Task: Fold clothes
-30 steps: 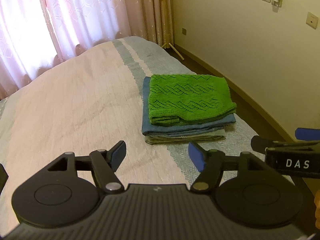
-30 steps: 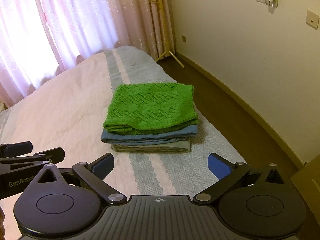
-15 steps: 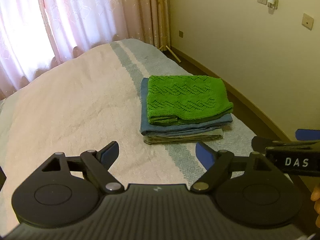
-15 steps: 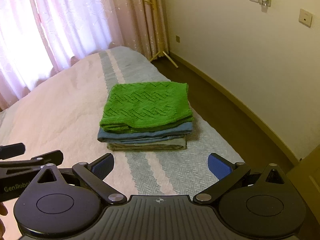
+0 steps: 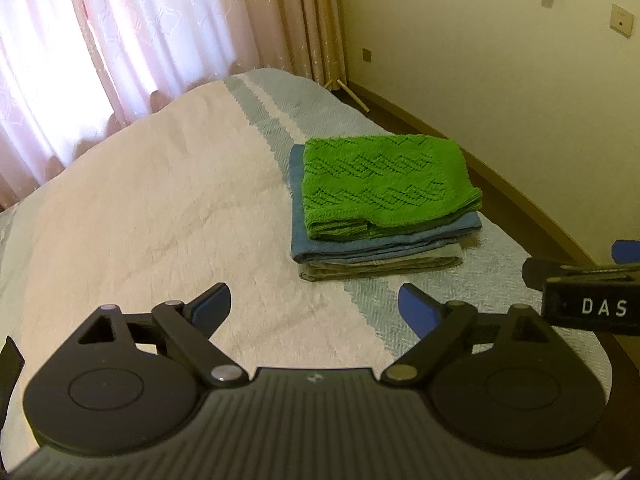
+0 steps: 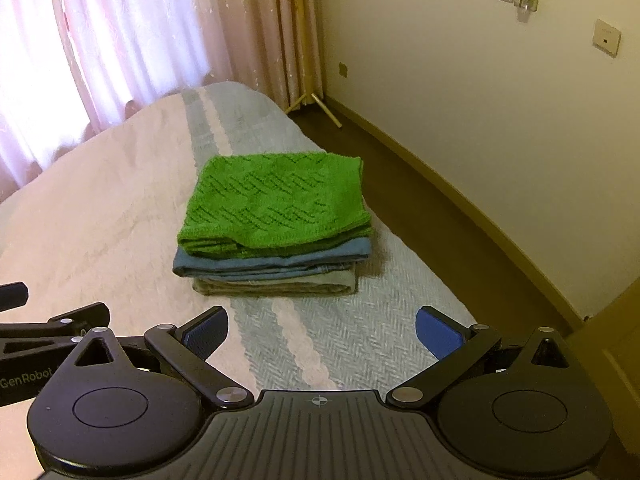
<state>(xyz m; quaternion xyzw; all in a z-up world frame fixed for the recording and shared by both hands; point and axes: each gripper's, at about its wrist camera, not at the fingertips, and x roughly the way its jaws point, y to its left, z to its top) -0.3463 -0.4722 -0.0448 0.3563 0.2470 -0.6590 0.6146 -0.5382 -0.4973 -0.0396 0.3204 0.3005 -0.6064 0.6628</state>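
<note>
Both tongs stand spread wide and pinch nothing: the left tongs [image 5: 316,304] hang above the pink part of the bed [image 5: 140,216], the right tongs [image 6: 322,330] above its grey-blue herringbone band, each with its blue pads well apart. The clothes lie ahead of both, already folded and stacked near the bed's right edge: a green knitted garment [image 5: 380,184] on top, a blue folded piece [image 5: 340,244] under it, and a pale greyish piece [image 5: 380,266] at the bottom. No loose garment shows on the bed in either view.

From the left tongs the stack sits forward and to the right; from the right tongs it sits almost straight ahead, slightly left of centre, so the right hand looks the nearer and better lined up. The stack's long axis runs across the view, its folded edges facing the tongs. The scene fits a finished pile, or a pause before another piece is fetched; nothing here settles which.
</note>
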